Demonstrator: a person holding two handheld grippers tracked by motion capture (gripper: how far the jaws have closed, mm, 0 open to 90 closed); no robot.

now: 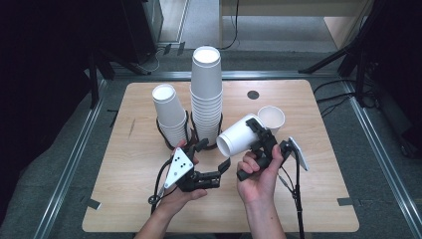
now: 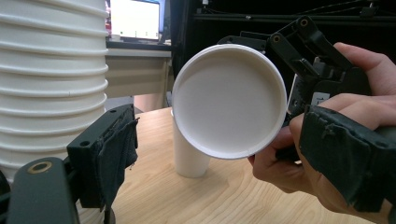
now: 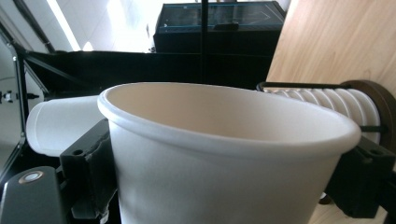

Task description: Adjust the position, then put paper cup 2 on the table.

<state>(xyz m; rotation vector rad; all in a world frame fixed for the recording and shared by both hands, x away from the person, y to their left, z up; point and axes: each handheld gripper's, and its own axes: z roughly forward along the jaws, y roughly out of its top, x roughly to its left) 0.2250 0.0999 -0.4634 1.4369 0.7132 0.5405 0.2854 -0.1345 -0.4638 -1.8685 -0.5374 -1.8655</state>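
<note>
My right gripper [image 1: 257, 135] is shut on a white paper cup [image 1: 238, 138] and holds it on its side above the table, mouth turned toward my left gripper. In the right gripper view the cup [image 3: 219, 158] sits tight between both pads. The left gripper view looks straight into the cup's round mouth [image 2: 229, 100]. My left gripper [image 1: 214, 155] stands open just left of that cup, near the foot of the tall stack, with nothing between its fingers [image 2: 109, 149]. A single cup [image 1: 271, 118] stands upright on the table behind the held one.
A tall stack of white cups [image 1: 206, 94] and a shorter stack [image 1: 169, 114] stand in black ring holders at the middle of the wooden table [image 1: 139, 199]. A dark round disc [image 1: 253, 94] lies near the far edge. Tripod legs stand beyond the table.
</note>
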